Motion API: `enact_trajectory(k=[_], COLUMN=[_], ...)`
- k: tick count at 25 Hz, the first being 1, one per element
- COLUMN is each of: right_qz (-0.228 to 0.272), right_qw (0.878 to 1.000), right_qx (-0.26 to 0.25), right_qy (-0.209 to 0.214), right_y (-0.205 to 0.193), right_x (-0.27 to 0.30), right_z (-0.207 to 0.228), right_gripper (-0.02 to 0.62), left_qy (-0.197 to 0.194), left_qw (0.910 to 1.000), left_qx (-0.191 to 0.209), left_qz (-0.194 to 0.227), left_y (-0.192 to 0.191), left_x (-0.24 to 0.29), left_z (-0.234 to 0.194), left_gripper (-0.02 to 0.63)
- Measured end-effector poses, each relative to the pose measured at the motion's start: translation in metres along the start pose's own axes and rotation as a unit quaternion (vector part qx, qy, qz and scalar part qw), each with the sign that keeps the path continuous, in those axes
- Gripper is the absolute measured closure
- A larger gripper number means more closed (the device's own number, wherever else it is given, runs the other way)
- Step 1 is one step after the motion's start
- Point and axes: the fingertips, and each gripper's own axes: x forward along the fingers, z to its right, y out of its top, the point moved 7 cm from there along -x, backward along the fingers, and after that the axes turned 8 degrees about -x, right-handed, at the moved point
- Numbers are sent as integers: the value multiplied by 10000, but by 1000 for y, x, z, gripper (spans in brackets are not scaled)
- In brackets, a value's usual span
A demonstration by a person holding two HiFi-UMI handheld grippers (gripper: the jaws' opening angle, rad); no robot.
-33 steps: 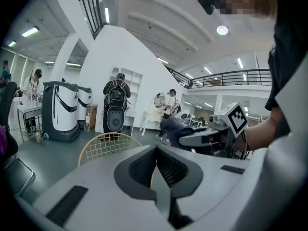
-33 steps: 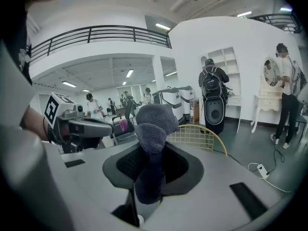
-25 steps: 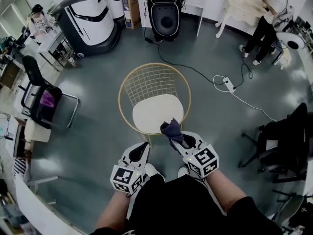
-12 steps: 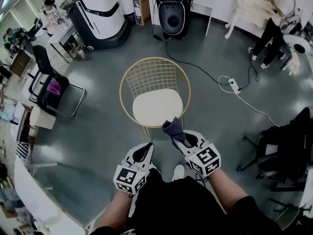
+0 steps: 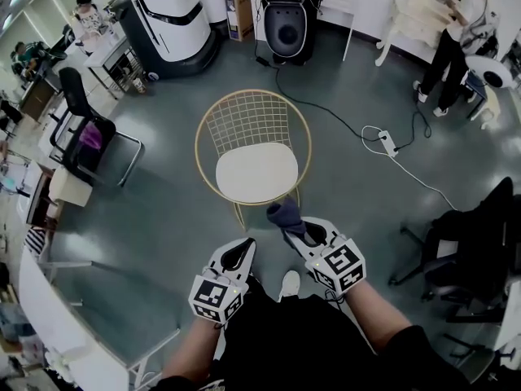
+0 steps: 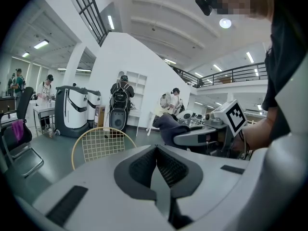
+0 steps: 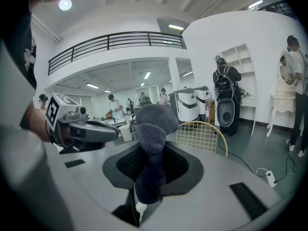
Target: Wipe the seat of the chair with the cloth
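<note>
While pinching cloth [image 5: 285,213] in right hand-held gripper [image 5: 295,228], with left hand-held gripper [image 5: 242,248] pressed together empty, lower flat onto seat [image 5: 256,173] near edge, sweep across.

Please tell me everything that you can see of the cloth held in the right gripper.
The cloth is dark blue-grey with a soft, fuzzy surface, bunched into a thick wad, not spread out. The right gripper has its jaws shut on its lower part; its rounded end stands out past them. A small white bit shows at its bottom. In the head view it is near the front edge of the chair's white seat, not lying on it. Only the jaws appear to touch it.
</note>
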Motion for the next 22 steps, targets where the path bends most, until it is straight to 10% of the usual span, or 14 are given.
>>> enact_trajectory(k=[22], right_qz=[86], right_qw=[10000], right_qx=[1], right_qy=[14], right_y=[1], right_x=[-9], right_z=[1], right_gripper=[493], left_qy=[-42], left_qw=[9999], left_qx=[97], left_qz=[37], left_y=[6], left_x=[6], left_z=[14], left_gripper=[589])
